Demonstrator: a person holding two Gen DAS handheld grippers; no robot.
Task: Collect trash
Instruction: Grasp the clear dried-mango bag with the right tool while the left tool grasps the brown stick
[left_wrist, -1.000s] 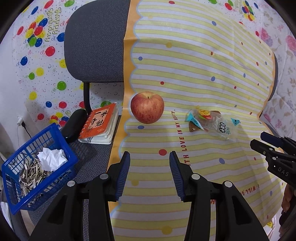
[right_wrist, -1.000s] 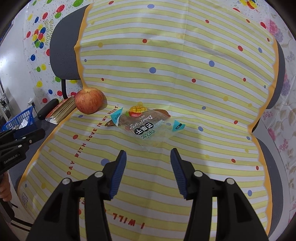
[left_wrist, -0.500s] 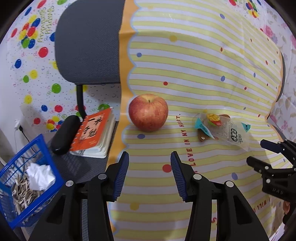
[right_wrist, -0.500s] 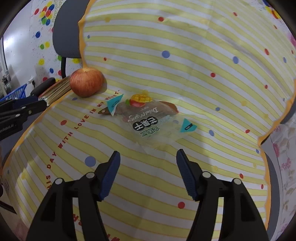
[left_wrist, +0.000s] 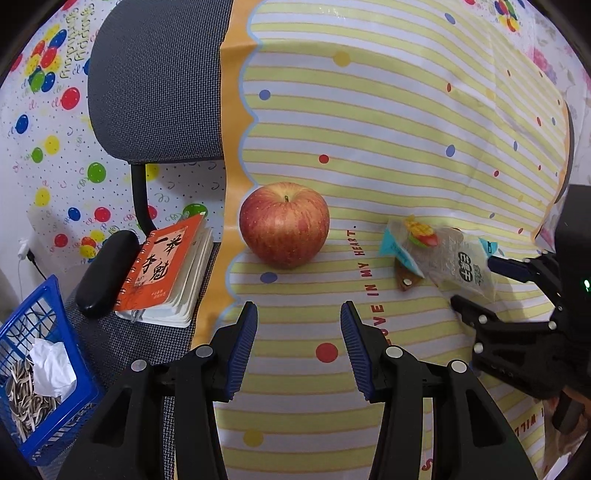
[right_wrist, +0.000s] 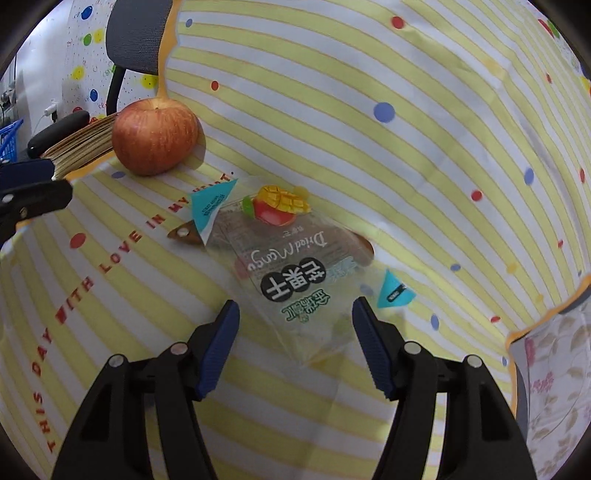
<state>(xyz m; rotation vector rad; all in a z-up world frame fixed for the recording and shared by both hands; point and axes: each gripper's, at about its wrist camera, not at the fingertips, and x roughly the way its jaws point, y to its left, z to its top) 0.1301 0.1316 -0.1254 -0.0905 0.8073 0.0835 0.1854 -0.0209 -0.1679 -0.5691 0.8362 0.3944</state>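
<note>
Your right tool (right_wrist: 295, 325) has closed in over the dried mango wrapper (right_wrist: 295, 273), jaws wide open, empty; the left tool (left_wrist: 297, 332) hangs open; pinch next

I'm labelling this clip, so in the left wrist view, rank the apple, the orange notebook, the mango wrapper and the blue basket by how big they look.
Largest to smallest, as they look:
1. Notebook and blue basket, too close to separate; the basket is cut off at the edge and nearest the camera.
2. Apple and mango wrapper, also alike; the wrapper lies flat and partly behind the right gripper.
</note>
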